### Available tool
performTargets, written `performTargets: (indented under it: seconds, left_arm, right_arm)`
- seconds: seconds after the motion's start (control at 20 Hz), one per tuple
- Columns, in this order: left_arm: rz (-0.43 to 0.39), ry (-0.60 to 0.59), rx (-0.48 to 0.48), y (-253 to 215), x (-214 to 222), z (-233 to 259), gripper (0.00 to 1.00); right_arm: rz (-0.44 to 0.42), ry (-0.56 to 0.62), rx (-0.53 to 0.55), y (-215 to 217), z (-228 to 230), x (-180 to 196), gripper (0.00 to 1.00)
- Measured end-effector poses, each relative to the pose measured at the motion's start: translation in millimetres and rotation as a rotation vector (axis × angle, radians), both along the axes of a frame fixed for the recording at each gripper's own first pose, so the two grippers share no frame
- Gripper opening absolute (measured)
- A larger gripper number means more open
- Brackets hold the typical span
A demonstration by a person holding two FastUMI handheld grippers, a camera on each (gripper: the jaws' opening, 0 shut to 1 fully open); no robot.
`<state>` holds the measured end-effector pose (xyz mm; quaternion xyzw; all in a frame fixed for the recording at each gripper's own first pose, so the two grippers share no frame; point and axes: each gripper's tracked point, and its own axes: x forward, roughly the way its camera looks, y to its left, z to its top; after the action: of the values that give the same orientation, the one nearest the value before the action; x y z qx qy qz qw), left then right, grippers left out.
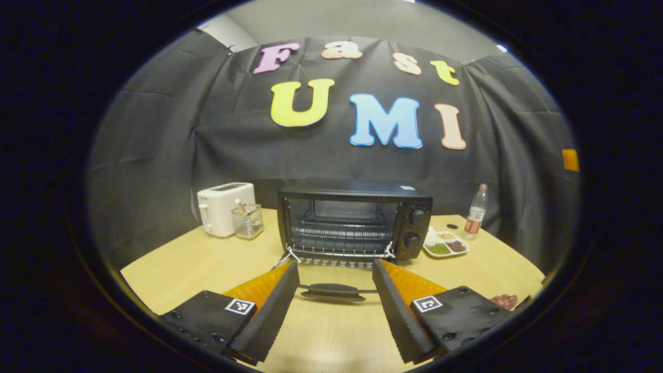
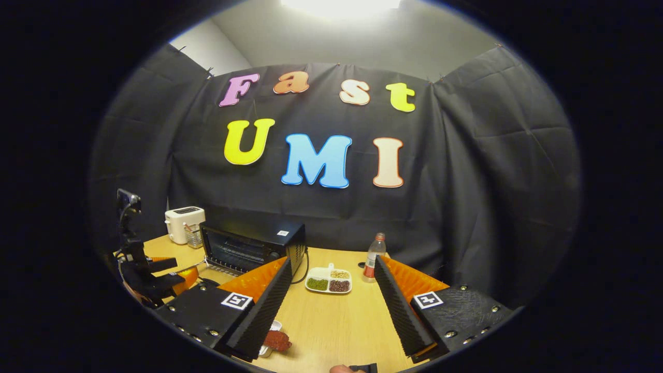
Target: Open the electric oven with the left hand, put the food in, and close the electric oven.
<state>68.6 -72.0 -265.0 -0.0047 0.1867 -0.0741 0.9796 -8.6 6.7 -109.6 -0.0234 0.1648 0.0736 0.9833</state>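
- In the left gripper view, the black electric oven (image 1: 355,220) stands at the middle of the light wooden table (image 1: 181,259), against the booth's black cloth wall. Its glass door (image 1: 331,272) is folded flat down toward the camera, and the wire rack (image 1: 339,241) inside is bare.
- The left gripper (image 1: 335,274) hangs just in front of the lowered door, its fingers spread wide and holding nothing; the door's dark handle (image 1: 331,291) lies between them, touching neither.
- The food, a reddish-brown lump (image 2: 277,340) on a small white dish (image 2: 270,336), sits on the table near the front edge, just beside the right gripper's left finger (image 2: 261,305) in the right gripper view. It also shows at the lower right of the left gripper view.
- The right gripper (image 2: 331,280) is wide open and empty, well to the right of the oven.
- A white toaster (image 1: 225,207) and a clear glass holder (image 1: 247,220) stand left of the oven.
- A white divided tray of beans and grains (image 1: 445,243) and a clear plastic bottle with a red label (image 1: 475,212) stand right of it.
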Motion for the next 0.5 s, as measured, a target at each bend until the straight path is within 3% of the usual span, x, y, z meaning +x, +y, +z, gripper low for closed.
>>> performTargets:
  seconds: [0.2, 0.25, 0.5]
  left_arm:
    - [0.021, -0.105, -0.001, 9.8, -21.2, 64.7, 0.98]
    - [0.025, -0.131, -0.001, 11.4, -25.9, 78.7, 0.92]
    - [0.050, -0.223, -0.016, 21.1, -47.0, 136.9, 0.95]
  right_arm:
    - [0.076, 0.100, 0.056, 18.9, -30.6, -6.5, 0.97]
    - [0.087, 0.128, 0.065, 20.7, -39.4, -9.1, 0.97]
    - [0.130, 0.312, 0.128, 35.1, -95.6, -29.7, 0.97]
